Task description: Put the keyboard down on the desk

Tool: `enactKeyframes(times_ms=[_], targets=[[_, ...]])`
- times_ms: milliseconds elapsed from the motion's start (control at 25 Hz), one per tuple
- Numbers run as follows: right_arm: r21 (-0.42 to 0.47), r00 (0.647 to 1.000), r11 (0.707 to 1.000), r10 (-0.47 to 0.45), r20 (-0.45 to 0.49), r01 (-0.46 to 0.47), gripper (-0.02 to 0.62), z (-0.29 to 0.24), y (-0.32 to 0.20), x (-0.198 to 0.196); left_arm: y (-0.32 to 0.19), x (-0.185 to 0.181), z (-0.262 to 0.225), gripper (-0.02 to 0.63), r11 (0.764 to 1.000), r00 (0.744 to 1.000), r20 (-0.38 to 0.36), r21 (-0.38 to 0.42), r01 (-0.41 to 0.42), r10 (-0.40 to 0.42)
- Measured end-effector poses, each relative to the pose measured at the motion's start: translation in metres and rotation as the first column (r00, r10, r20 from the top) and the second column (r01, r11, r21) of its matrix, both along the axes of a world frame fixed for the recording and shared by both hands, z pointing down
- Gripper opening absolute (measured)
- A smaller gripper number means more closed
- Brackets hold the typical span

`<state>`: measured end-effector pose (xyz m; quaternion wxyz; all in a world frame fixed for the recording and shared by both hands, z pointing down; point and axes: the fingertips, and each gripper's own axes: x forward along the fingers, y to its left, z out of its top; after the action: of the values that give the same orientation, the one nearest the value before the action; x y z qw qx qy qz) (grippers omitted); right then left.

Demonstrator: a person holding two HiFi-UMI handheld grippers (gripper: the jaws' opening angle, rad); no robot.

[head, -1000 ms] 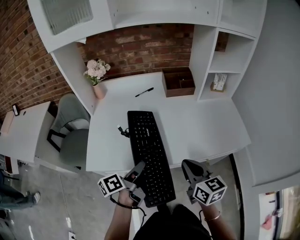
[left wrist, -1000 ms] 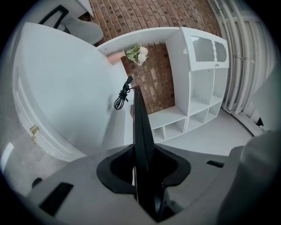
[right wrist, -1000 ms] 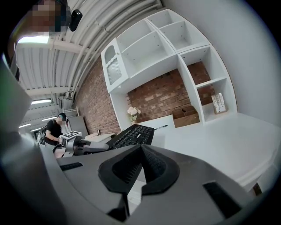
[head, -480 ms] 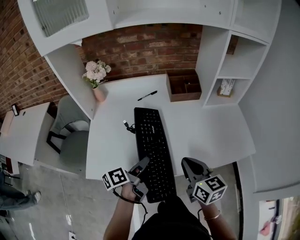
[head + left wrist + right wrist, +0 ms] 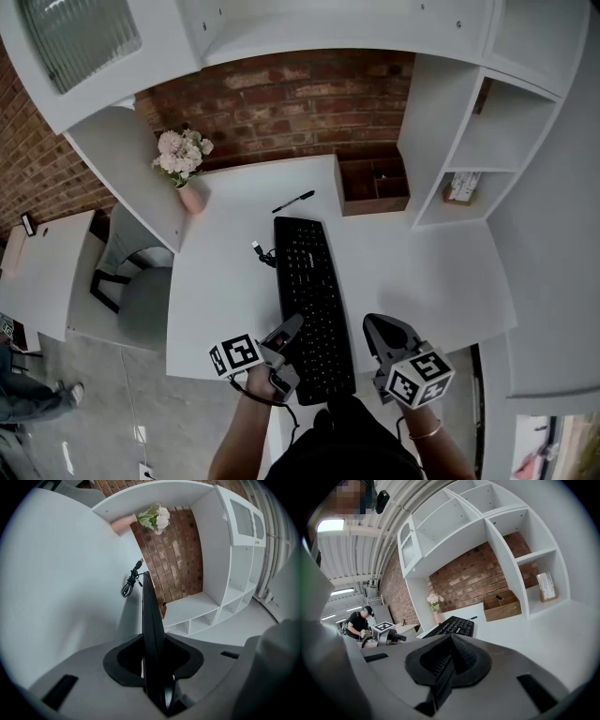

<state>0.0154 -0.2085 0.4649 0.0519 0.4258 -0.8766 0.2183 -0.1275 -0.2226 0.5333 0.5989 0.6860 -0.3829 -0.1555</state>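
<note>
A black keyboard [image 5: 314,300] lies lengthwise on the white desk [image 5: 422,272], with its near end past the front edge. My left gripper [image 5: 286,336] is shut on the keyboard's near left edge. In the left gripper view the keyboard [image 5: 151,620] runs edge-on between the jaws of the left gripper [image 5: 153,656]. Its coiled cable [image 5: 264,254] rests beside its far left corner. My right gripper [image 5: 380,330] hovers just right of the keyboard's near end, shut and holding nothing. The right gripper view shows the keyboard [image 5: 452,626] ahead of the right gripper [image 5: 449,654].
A black pen [image 5: 293,201] lies beyond the keyboard. A wooden box [image 5: 375,185] sits at the back right, under white shelves [image 5: 487,141]. A pink vase of flowers [image 5: 185,164] stands back left. A grey chair [image 5: 141,291] is left of the desk. A person [image 5: 358,623] sits far off.
The keyboard has slid farther onto the desk, away from me, with the left gripper still on it. The right gripper has kept its place beside it.
</note>
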Motion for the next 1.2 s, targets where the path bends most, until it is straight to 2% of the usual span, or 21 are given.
enactKeyframes(times_ms=[680, 1200], targets=[[-0.060, 1.000, 0.998, -0.006, 0.003, 0.006, 0.006, 0.024, -0.051, 0.018, -0.068, 0.018, 0.019, 0.109, 1.000, 0.999, 0.013, -0.010, -0.029, 0.029], [-0.086, 1.000, 0.996, -0.003, 0.000, 0.003, 0.006, 0.034, -0.073, 0.019, -0.100, 0.021, 0.030, 0.109, 0.998, 0.996, 0.069, -0.027, -0.060, 0.062]])
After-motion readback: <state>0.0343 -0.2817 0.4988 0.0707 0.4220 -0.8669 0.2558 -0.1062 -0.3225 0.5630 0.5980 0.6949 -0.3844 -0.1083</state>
